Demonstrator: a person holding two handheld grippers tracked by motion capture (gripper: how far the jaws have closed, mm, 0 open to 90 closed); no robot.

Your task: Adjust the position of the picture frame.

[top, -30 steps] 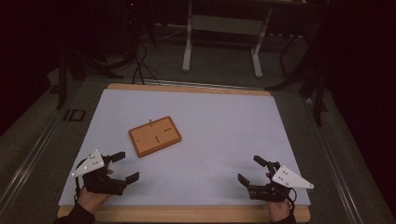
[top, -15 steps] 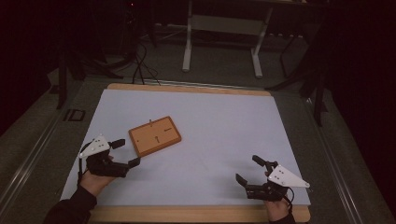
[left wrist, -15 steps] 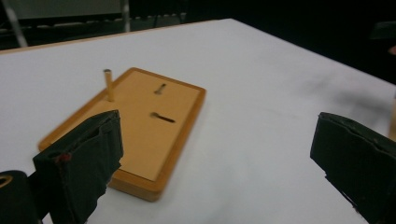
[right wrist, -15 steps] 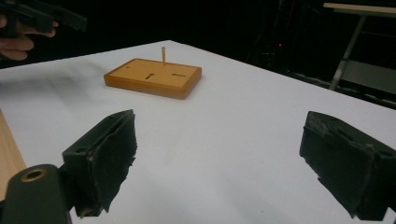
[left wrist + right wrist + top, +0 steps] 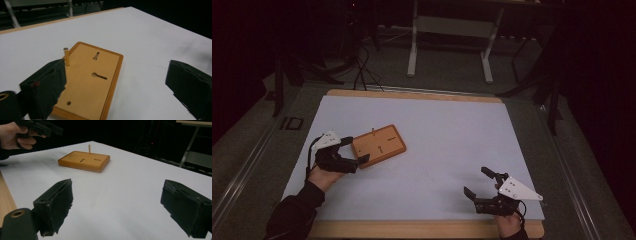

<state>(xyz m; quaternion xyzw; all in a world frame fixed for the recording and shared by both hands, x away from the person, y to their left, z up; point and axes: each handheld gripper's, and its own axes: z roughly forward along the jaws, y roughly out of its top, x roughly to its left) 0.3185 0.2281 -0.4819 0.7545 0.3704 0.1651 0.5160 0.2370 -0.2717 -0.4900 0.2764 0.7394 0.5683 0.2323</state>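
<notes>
The left gripper [image 5: 354,150] has its jaws spread wide and empty, straddling the near end of the wooden board [image 5: 378,145]; nothing is pinched yet, so the work looks barely begun. The right gripper [image 5: 478,182] is also spread and empty, resting well apart near the table's front edge. The board lies flat on the white mat [image 5: 442,130], left of centre, with a small upright peg [image 5: 66,56] at one corner. Open mat surrounds it on all sides, far from any edge.
</notes>
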